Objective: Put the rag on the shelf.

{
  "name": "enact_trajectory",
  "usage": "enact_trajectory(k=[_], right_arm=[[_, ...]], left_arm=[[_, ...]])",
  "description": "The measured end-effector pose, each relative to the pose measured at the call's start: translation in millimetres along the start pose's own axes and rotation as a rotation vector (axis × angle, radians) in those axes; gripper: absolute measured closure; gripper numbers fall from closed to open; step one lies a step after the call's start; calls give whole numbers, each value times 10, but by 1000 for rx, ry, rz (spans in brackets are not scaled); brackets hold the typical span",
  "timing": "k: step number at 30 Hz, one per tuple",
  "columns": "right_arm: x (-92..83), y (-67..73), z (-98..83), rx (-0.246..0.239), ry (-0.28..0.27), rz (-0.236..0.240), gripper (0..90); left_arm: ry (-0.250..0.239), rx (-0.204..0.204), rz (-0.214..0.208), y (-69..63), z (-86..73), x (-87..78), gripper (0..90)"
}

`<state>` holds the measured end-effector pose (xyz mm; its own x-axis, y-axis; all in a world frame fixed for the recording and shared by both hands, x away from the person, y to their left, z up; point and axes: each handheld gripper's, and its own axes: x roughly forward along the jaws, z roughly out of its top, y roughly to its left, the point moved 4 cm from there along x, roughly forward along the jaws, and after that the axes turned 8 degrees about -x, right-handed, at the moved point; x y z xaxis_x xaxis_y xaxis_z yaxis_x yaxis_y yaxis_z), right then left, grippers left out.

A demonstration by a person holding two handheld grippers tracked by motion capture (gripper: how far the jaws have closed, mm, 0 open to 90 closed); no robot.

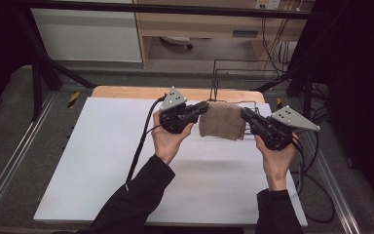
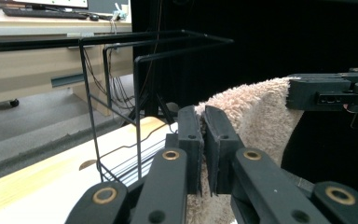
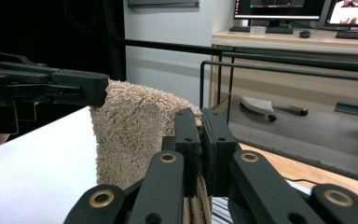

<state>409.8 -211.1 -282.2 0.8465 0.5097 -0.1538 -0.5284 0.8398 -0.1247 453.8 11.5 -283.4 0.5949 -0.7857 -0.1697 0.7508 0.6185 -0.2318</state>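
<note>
A folded beige towel (image 1: 222, 121) hangs in the air between the two claws, near the far edge of the table (image 1: 102, 161), held up by its top corners. The left claw (image 1: 203, 108) is clamped on the towel's left top corner, and in the left gripper view its jaws stand pressed together with the fuzzy cloth (image 2: 256, 116) squeezed between them (image 2: 203, 135). The right claw (image 1: 245, 114) is clamped on the right top corner; in the right gripper view its jaws are likewise together on the cloth (image 3: 135, 130), with the folded layers showing below them (image 3: 199, 140). Each gripper view also shows the other claw biting the far corner of the towel.

Right behind the towel stands a black wire rack (image 1: 233, 73) at the table's back edge, its thin upright bars and top rails rising just beyond the cloth. In the left gripper view the rack (image 2: 137, 93) is just beside the towel, its low wire shelf resting on the table. The white table top in front of the towel is bare. Black cables (image 1: 141, 141) trail from both claws across the table and off its right side. Beyond the table there is a wooden desk (image 1: 199, 24) and a white cabinet (image 1: 87, 34).
</note>
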Motion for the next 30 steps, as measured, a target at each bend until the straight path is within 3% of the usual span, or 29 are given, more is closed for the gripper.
enact_trajectory(k=[30], right_arm=[[-66,-384,436,-10,-87,-107,861]], left_arm=[[-90,11,-22,-147,538,337,856]])
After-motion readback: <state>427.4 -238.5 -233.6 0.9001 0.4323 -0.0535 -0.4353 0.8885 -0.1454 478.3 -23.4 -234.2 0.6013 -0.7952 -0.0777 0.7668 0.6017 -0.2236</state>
